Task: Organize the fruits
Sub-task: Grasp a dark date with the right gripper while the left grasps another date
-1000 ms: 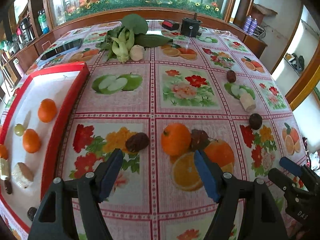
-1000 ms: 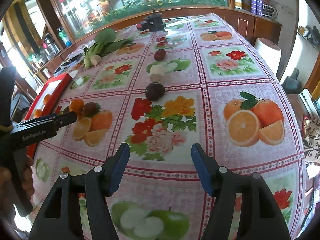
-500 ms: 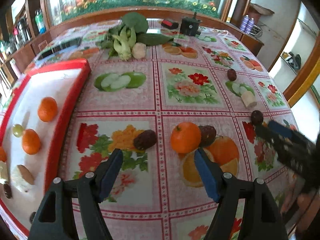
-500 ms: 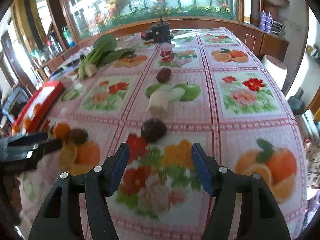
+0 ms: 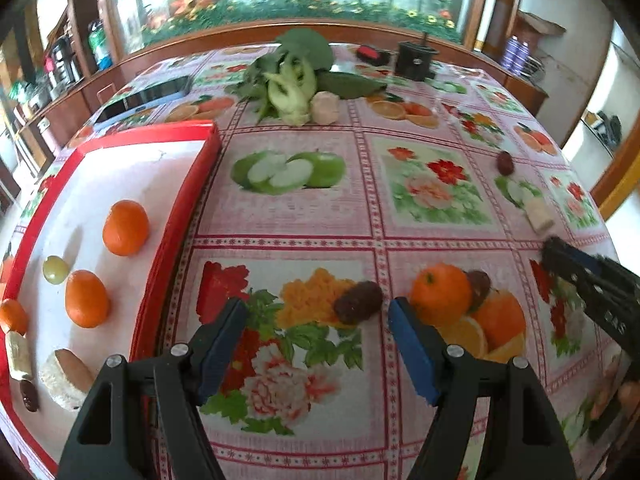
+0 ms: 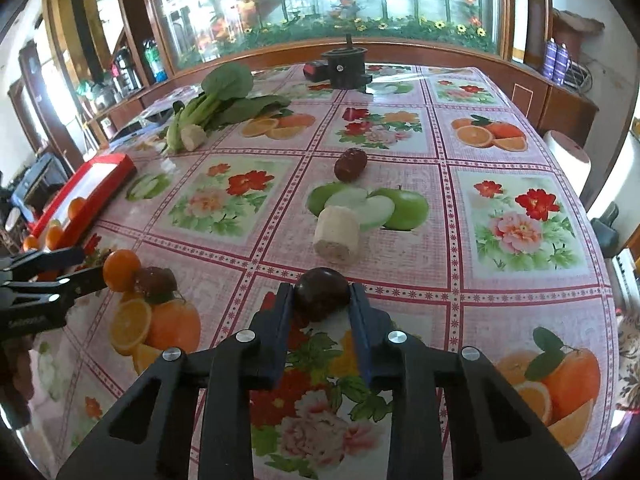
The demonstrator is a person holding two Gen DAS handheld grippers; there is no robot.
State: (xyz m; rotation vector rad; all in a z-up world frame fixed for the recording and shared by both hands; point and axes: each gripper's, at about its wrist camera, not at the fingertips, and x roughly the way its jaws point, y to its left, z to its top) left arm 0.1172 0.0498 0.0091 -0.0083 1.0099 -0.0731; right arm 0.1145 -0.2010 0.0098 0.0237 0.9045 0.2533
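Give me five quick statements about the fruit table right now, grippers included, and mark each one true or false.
1. The right gripper is shut on the dark round fruit. True.
2. The left gripper holds the orange. False: its jaws stand open and empty, with the orange beyond its right finger and a dark wrinkled fruit just ahead.
3. The red tray already holds oranges and a green grape. True.
4. The bok choy lies in the red tray. False: it lies on the tablecloth at the far end.
5. The pale cut stalk piece lies on the printed green apples, beyond the right gripper. True.
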